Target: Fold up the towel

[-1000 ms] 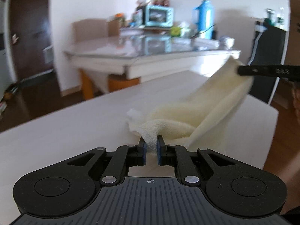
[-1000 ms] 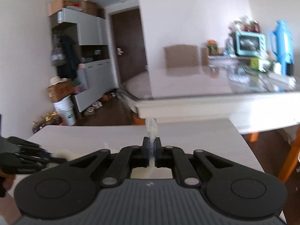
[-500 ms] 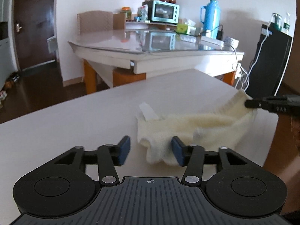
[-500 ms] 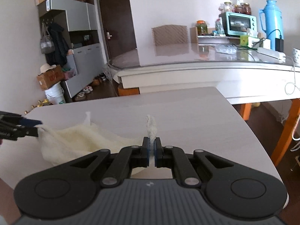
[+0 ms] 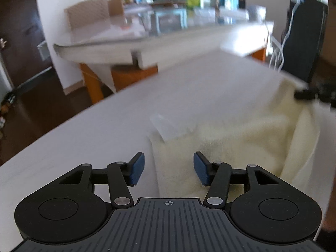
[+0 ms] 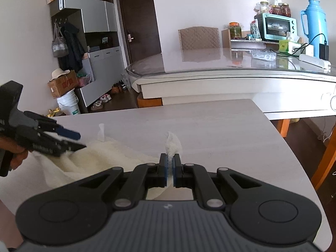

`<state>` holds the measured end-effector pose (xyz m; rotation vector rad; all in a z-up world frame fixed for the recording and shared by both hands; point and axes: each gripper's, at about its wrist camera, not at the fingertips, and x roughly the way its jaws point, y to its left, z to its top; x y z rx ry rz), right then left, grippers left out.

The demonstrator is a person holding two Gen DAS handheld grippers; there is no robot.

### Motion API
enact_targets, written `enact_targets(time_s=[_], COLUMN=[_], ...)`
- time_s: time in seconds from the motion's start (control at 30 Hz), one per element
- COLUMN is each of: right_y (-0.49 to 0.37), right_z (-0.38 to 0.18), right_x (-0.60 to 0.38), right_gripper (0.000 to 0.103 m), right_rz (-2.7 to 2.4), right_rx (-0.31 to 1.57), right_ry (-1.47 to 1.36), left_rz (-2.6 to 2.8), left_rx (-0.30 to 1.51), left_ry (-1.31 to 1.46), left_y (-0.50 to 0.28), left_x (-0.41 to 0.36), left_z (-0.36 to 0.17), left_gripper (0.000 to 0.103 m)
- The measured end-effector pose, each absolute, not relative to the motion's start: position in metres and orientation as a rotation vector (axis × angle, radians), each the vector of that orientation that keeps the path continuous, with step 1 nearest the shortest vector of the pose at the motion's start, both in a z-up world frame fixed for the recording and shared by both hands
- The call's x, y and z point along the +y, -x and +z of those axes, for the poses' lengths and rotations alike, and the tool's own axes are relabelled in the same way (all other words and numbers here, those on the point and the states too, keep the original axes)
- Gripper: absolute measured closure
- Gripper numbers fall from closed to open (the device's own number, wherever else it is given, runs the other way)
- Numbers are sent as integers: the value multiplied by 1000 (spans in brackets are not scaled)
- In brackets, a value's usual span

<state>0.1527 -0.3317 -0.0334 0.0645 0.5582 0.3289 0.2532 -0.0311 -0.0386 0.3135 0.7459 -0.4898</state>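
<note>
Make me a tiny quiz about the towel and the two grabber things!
1. True or false: the left gripper is squeezing the towel.
2. Which gripper is pinching a towel corner? A) left B) right C) neither
3. Fill in: the towel lies on the ___ table.

Key:
1. False. Its jaws stand wide open, with the towel's edge between them.
2. B. The right gripper is shut on a corner that pokes up between its pads.
3. White.
</note>
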Motion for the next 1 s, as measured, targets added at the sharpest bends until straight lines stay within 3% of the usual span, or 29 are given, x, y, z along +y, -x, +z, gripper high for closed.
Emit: enact_targets(time_s=[0.2, 0.3, 0.5, 0.57, 0.6, 0.97, 1.0], right_y=[-178, -198, -175, -164, -158, -145, -145], right_z=[-29, -33, -15, -11, -10, -13, -17], right_x=[-321, -312, -299, -287, -277, -168, -161], right_gripper=[96, 81, 79, 57, 55, 53, 57], right_rz=[318, 301, 416, 535, 635, 932, 927], right_rx=[528, 540, 478, 473, 470, 449, 459], right_ry=[-15, 15, -18, 3, 50, 621, 666], left_rz=[-322, -249, -215, -205, -204, -224, -232], left_rx=[711, 695, 665, 640, 633, 635, 636], left_ry=[-360, -371, -270, -246, -244, -231, -226], left_y=[-264, -270, -262, -251, -247, -191, -187], left_x=[-21, -14, 10, 20, 22, 48, 50], left_z=[-43, -45, -31, -21, -19, -19, -20], left_gripper=[45, 45, 45, 44, 43, 37, 37])
